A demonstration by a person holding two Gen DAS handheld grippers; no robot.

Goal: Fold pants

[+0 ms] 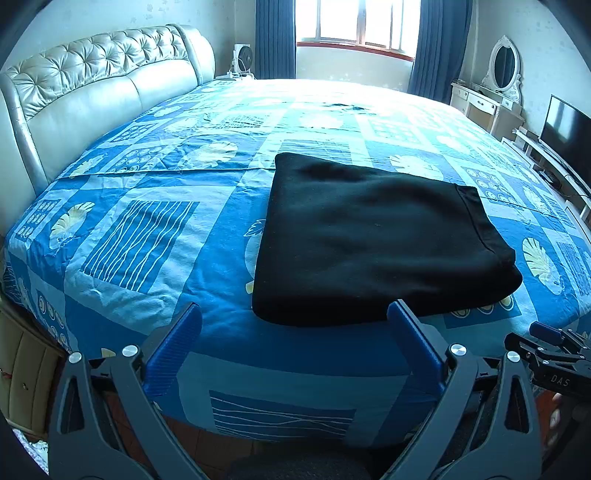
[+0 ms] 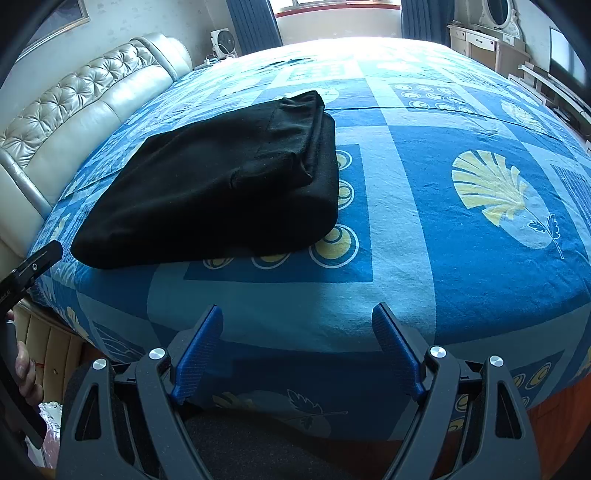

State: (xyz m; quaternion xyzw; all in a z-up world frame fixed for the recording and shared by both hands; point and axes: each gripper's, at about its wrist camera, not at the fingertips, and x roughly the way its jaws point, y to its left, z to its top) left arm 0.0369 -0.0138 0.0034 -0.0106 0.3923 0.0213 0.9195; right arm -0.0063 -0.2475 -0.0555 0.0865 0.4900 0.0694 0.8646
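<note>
The black pants (image 1: pixel 376 236) lie folded into a thick rectangle on the blue patterned bed sheet (image 1: pixel 147 236), near the front edge of the bed. In the right wrist view the pants (image 2: pixel 221 188) sit to the upper left, hem layers stacked at the far right end. My left gripper (image 1: pixel 295 314) is open and empty, just in front of the folded pants' near edge. My right gripper (image 2: pixel 297 314) is open and empty over the sheet (image 2: pixel 424 229), to the right of the pants. The right gripper also shows at the right edge of the left wrist view (image 1: pixel 546 339).
A padded cream headboard (image 1: pixel 92 85) runs along the left. A dressing table with mirror (image 1: pixel 495 92) and a TV (image 1: pixel 565 129) stand at the right. A window with blue curtains (image 1: pixel 354 22) and a small fan (image 1: pixel 242 57) are beyond the bed.
</note>
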